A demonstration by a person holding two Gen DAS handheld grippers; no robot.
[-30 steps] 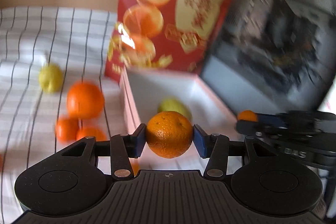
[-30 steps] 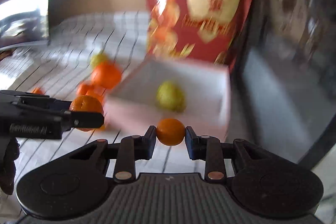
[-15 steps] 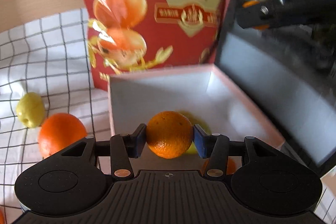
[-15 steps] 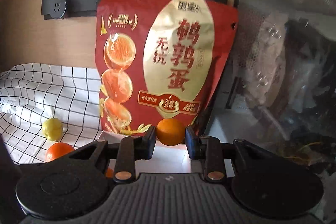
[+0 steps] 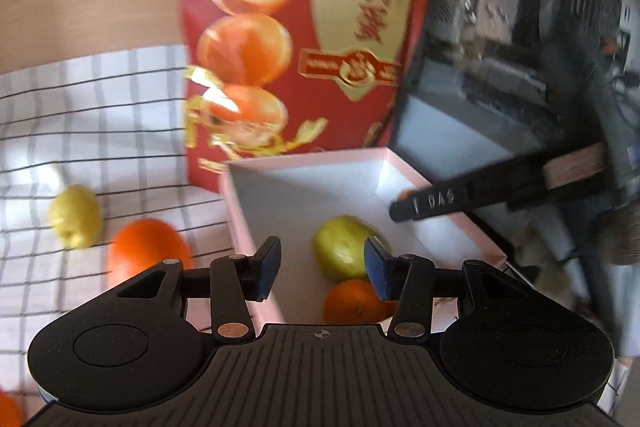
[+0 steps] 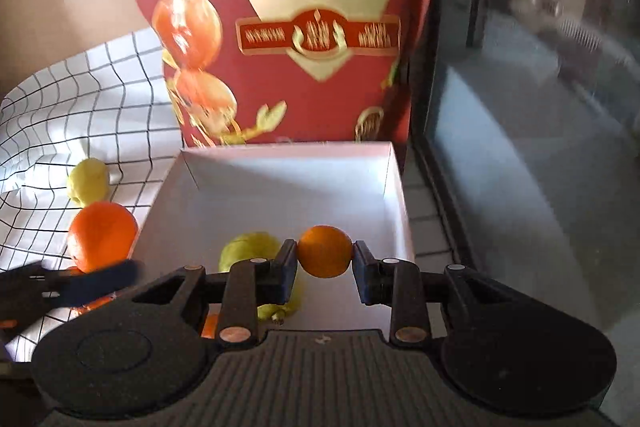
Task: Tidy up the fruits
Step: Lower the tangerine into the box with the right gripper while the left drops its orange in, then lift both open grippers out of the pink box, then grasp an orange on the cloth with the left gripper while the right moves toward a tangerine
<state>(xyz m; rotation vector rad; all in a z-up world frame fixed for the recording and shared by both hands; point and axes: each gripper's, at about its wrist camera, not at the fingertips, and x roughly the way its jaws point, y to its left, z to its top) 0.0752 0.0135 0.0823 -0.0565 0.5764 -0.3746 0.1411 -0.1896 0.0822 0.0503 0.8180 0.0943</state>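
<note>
The right black two-finger gripper (image 6: 325, 267) pinches a small round orange mandarin (image 6: 325, 256) between its blue pads, held above the open white cardboard box with a pink rim (image 6: 280, 155). The left black two-finger gripper (image 5: 320, 269) has its jaws spread wide with nothing between them, over the same box's near left corner. Inside the box lie a yellow-green lemon-like fruit (image 5: 346, 247) and an orange fruit (image 5: 354, 301) just in front of it. On the black-and-white checked cloth (image 5: 92, 115) left of the box sit a large orange (image 5: 146, 251) and a small yellow fruit (image 5: 75, 215). Behind stands a red and gold snack bag (image 6: 288, 19) with blurred Chinese characters. The right gripper's finger reads "DAS" (image 5: 440, 199).
</note>
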